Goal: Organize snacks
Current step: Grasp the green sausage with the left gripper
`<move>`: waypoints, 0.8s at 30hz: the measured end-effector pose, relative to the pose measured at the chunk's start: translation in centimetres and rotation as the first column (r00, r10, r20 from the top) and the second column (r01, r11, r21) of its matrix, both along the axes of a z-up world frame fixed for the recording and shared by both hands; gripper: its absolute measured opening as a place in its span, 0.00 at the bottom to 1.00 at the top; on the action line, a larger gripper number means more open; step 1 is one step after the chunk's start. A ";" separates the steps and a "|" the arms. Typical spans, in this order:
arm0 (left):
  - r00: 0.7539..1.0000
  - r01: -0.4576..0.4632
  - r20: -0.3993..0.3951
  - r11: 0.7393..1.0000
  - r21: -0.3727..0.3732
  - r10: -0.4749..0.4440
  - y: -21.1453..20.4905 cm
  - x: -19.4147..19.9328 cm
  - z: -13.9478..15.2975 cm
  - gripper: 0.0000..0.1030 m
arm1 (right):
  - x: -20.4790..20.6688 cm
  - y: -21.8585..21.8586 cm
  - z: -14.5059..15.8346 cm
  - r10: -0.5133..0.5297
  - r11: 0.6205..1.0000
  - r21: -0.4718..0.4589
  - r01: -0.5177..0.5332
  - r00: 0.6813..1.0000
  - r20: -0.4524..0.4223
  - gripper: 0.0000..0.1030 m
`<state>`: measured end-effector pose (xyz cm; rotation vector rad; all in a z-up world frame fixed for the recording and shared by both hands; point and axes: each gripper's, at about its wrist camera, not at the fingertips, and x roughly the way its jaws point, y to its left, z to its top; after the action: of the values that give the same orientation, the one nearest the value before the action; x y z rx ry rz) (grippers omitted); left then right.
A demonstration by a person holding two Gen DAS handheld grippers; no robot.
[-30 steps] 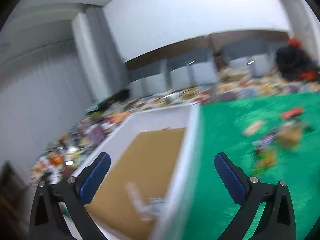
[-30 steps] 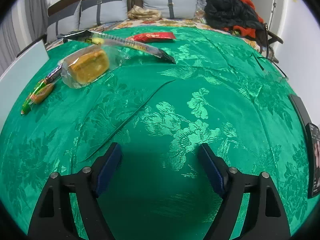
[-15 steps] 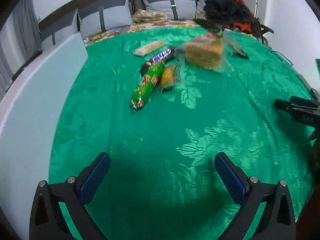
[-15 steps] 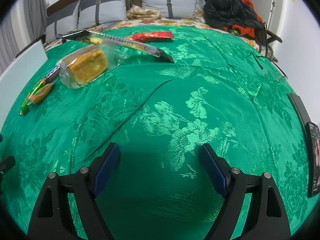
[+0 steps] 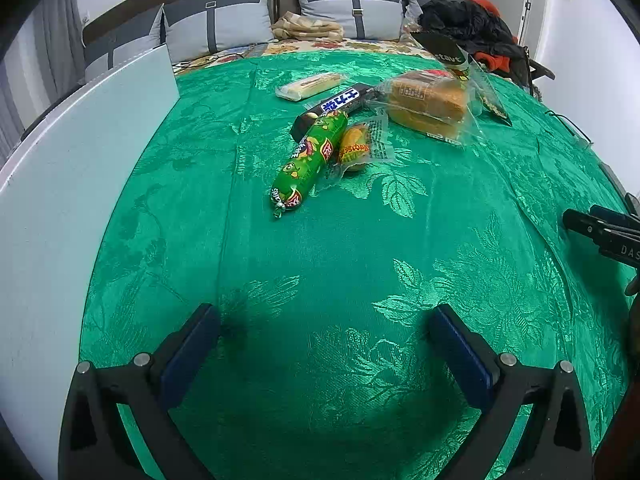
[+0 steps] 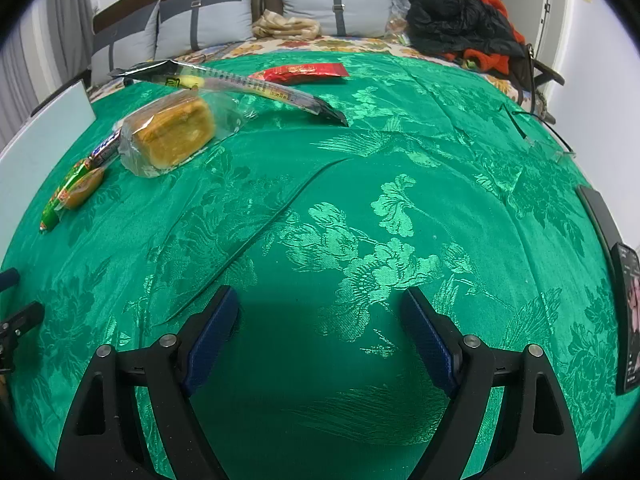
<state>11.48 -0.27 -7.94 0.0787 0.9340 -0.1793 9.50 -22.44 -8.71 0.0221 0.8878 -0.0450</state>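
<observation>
Snacks lie on the green tablecloth (image 5: 320,264): a green sausage pack (image 5: 310,158), a small orange cake packet (image 5: 360,146), a dark chocolate bar (image 5: 338,106), a pale wafer bar (image 5: 312,85) and a wrapped sponge cake (image 5: 428,104). My left gripper (image 5: 320,332) hovers open and empty over bare cloth, well short of them. In the right wrist view the sponge cake (image 6: 174,134), a long dark snack bag (image 6: 240,84) and a red packet (image 6: 304,72) lie far ahead. My right gripper (image 6: 318,312) is open, nothing between its fingers.
A white box wall (image 5: 68,168) stands along the left edge of the cloth. Grey pillows (image 6: 336,4) and dark clothing (image 6: 460,24) lie beyond the far side. A phone (image 6: 628,320) rests at the right edge. The other gripper's tip (image 5: 600,228) shows at the right.
The left gripper swung from over the white box with its cardboard floor down to face the snacks on the green cloth. The right gripper kept still, jaws staying wide.
</observation>
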 end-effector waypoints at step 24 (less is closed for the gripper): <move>0.998 0.023 -0.055 0.999 -0.038 -0.025 0.6 0.8 0.6 1.00 | 0.0 0.0 0.1 -0.001 1.000 0.004 0.001 1.000 -0.002 0.84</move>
<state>12.32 0.33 -7.30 0.0502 0.9853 -0.2223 9.50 -22.44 -8.62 0.0262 0.8901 -0.0440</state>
